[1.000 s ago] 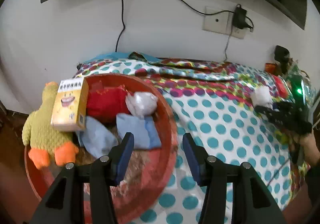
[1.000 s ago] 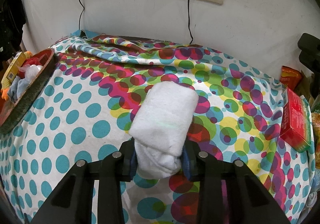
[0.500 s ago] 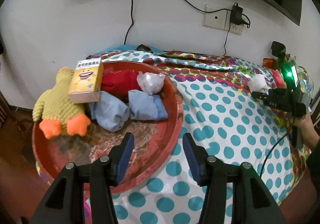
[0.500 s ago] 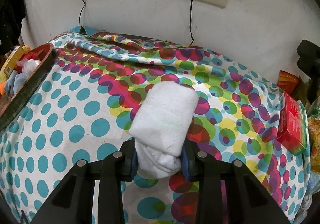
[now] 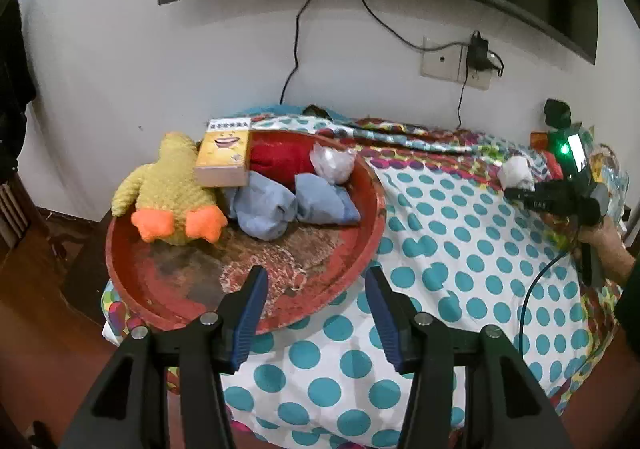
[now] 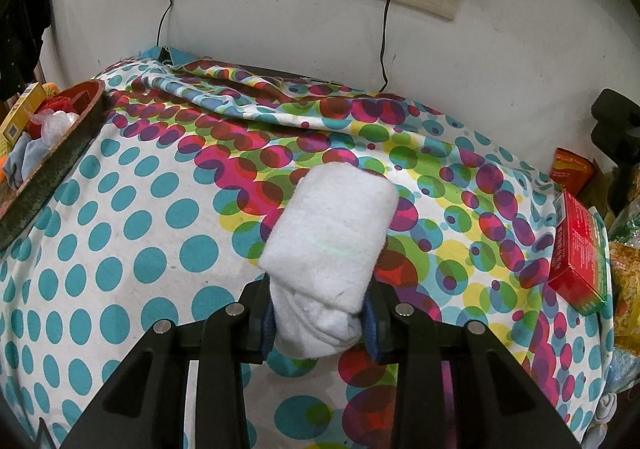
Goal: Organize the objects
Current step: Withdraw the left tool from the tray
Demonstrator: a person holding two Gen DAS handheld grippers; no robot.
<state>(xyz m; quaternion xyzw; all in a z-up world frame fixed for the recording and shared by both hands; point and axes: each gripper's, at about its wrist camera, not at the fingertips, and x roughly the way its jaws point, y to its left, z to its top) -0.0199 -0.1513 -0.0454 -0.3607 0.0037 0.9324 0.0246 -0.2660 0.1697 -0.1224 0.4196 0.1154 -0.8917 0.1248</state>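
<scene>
A: Two tools in view. Right tool [image 6: 320,323] is clamped on a rolled white sock [image 6: 330,245], blue pads pressing both sides of its lower end. Roll sticks out forward past the fingertips, above the polka-dot cloth [image 6: 132,233] on the counter.

B: Left one?

A: Left tool [image 5: 314,309] holds nothing, jaws partly apart. It hangs over the near rim of the red tray [image 5: 372,209], at the counter's left end.

B: Tray contents?

A: Yellow plush duck [image 5: 168,189] with orange feet, lying over the left rim. Yellow box [image 5: 225,157] leaning on it. Red fabric item [image 5: 282,161] behind, crumpled clear plastic [image 5: 333,163] beside that, two light blue cloth bundles [image 5: 280,205] in front. Near half of the tray floor is bare, paint worn.

B: Anything else on the counter?

A: Red carton [image 6: 578,249] at the right edge, orange snack packet [image 6: 570,171] behind it. From the left wrist view, the right tool shows at far right, held by a hand [image 5: 604,239], with the sock at its tip.
</scene>
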